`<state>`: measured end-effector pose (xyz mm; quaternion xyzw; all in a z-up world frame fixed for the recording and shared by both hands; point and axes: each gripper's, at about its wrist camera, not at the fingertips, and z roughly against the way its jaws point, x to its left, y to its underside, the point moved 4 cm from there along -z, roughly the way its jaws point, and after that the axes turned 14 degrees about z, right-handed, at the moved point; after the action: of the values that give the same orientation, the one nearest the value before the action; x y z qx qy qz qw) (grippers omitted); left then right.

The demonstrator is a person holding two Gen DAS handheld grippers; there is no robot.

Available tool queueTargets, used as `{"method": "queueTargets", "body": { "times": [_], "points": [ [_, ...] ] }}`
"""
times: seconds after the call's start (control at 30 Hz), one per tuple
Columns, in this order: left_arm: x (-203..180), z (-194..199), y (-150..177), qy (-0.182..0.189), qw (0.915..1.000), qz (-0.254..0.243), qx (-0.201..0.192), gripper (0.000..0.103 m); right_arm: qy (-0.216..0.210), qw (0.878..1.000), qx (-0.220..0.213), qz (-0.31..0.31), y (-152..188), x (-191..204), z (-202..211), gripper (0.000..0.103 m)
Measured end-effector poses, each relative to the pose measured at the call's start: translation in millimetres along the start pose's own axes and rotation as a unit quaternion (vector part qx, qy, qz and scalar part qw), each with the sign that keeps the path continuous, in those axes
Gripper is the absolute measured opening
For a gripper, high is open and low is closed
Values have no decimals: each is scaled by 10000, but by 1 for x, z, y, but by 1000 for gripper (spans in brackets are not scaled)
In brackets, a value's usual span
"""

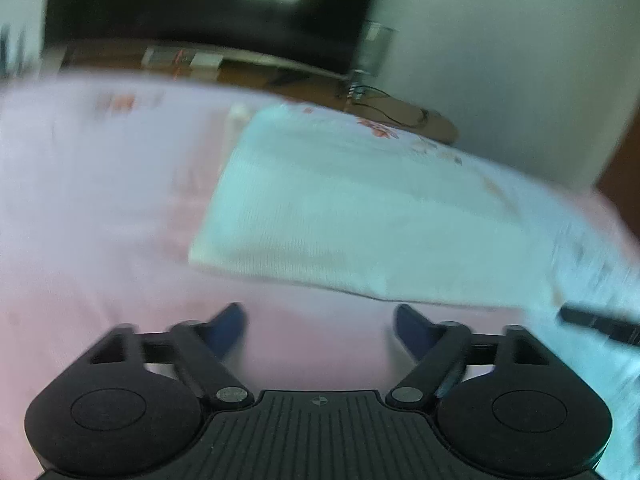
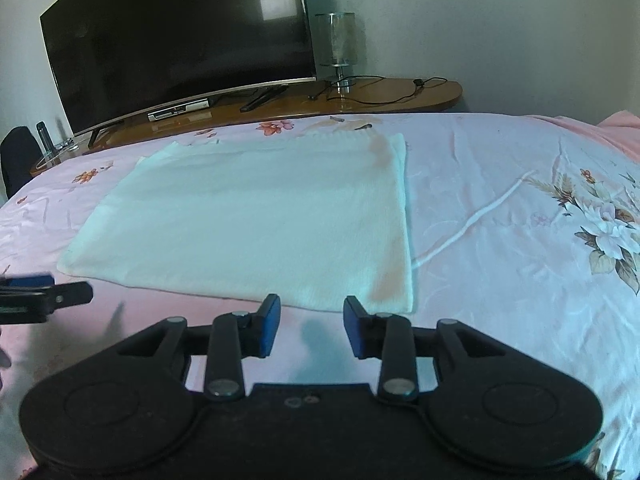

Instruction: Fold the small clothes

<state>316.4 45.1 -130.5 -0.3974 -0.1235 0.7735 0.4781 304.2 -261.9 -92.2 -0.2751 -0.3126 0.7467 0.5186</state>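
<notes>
Right gripper (image 2: 311, 326): seen closest to the lens in the right wrist view; its blue-padded jaws are held apart with only bedsheet between them, and nothing is gripped.
Right fingertips (image 2: 269, 325): placed just short of the near edge of the cloth, not touching it as far as can be judged.
Left gripper (image 1: 320, 326): its jaws are spread wide over bare pink sheet, with nothing held; the view is smeared with motion blur.
Left gripper from the right view (image 2: 48, 294): seen at the far left, beside the right jaws, near the cloth's near-left corner; one blue pad is visible.
Folded white garment (image 2: 256, 220): laid flat on the bed straight ahead of the right jaws, as a neat rectangle of ribbed white knit; a faint pinkish stain is seen along its right side, ahead of the right-hand jaw.
Garment in the left view (image 1: 360, 208): lies ahead and to the right of the left jaws, apart from them; its exact kind probably cannot be told from the blurred view.
Floral bedsheet (image 2: 520, 208): pink, printed with flowers, spread under the garment and under both sets of jaws.
Television (image 2: 180, 40): stood beyond the garment, ahead and left of the right jaws, screen dark.
Wooden shelf (image 2: 400, 96): runs behind the bed, beneath the television.
Glass table lamp (image 2: 340, 46): stood on the shelf just right of the television, with a black cable (image 2: 384, 96) trailed beside it.
</notes>
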Motion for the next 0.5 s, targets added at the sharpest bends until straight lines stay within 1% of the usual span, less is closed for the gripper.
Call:
{"method": "queueTargets", "body": {
  "times": [0.03, 0.07, 0.1, 0.13, 0.17, 0.2, 0.23, 0.27, 0.3, 0.37, 0.5],
  "points": [
    [7, -1, 0, 135, 9991, 404, 46, 79, -20, 10000, -29, -34, -1, 1, 1, 34],
    [13, -2, -2, 251, 9963, 821, 8, 79, -43, 9999, -77, -79, -1, 3, 3, 34],
    [21, -4, -4, 410, 9903, 1330, -40, 79, -78, 9998, -128, -136, -3, 4, 4, 34],
    [29, -6, -6, 553, 9818, 1815, -67, 79, -131, 9995, -195, -220, -5, 4, 4, 35],
    [36, -9, -8, 675, 9724, 2229, -107, 79, -215, 9989, -261, -312, -8, 5, 5, 30],
    [43, -13, -9, 822, 9603, 2660, -178, 79, -396, 9976, -358, -444, -11, 5, 5, 25],
    [47, -16, -9, 914, 9519, 2914, -257, 79, -549, 9960, -437, -558, -13, 4, 5, 15],
    [50, -19, -10, 955, 9465, 3061, -363, 79, -642, 9945, -504, -659, -16, 4, 4, 8],
    [49, -23, -10, 973, 9442, 3113, -458, 79, -680, 9935, -556, -722, -19, 4, 3, 8],
    [45, -28, -10, 926, 9437, 3115, -615, 79, -717, 9930, -572, -745, -24, 5, -2, 8],
    [40, -40, -16, 915, 9343, 3323, -913, 79, -810, 9924, -566, -735, -30, 10, -14, 8]
  ]
}}
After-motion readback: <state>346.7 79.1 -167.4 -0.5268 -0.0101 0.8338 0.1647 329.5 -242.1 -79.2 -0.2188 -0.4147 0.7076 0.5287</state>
